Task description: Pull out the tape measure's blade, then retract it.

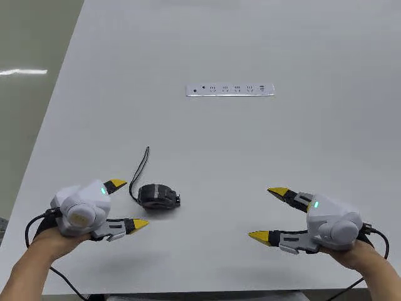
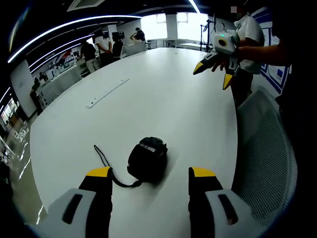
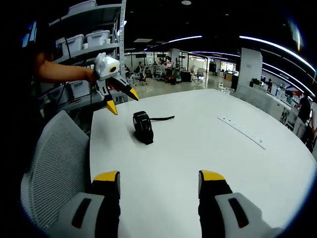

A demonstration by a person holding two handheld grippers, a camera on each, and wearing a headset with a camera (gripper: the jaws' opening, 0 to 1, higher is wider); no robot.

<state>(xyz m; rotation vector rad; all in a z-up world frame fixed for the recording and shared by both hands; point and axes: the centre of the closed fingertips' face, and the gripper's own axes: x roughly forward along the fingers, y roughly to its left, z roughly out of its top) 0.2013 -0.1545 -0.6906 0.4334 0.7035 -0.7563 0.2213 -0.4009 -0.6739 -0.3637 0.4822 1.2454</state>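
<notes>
A black tape measure (image 1: 159, 195) with a thin black wrist strap (image 1: 140, 168) lies on the white table (image 1: 250, 150); no blade is drawn out. My left gripper (image 1: 128, 204) is open just left of it, its yellow-tipped jaws spread and empty. In the left gripper view the tape measure (image 2: 147, 157) sits a short way ahead of the left gripper (image 2: 150, 174), between the lines of its jaws. My right gripper (image 1: 269, 213) is open and empty well to the right. In the right gripper view the tape measure (image 3: 143, 127) lies far ahead of the right gripper (image 3: 159, 178).
A white power strip (image 1: 230, 90) lies flat farther back on the table. The table's near edge runs just below both hands, and its left edge borders a grey floor (image 1: 25, 94). A mesh chair (image 3: 49, 158) stands by the table. People stand at the room's far end.
</notes>
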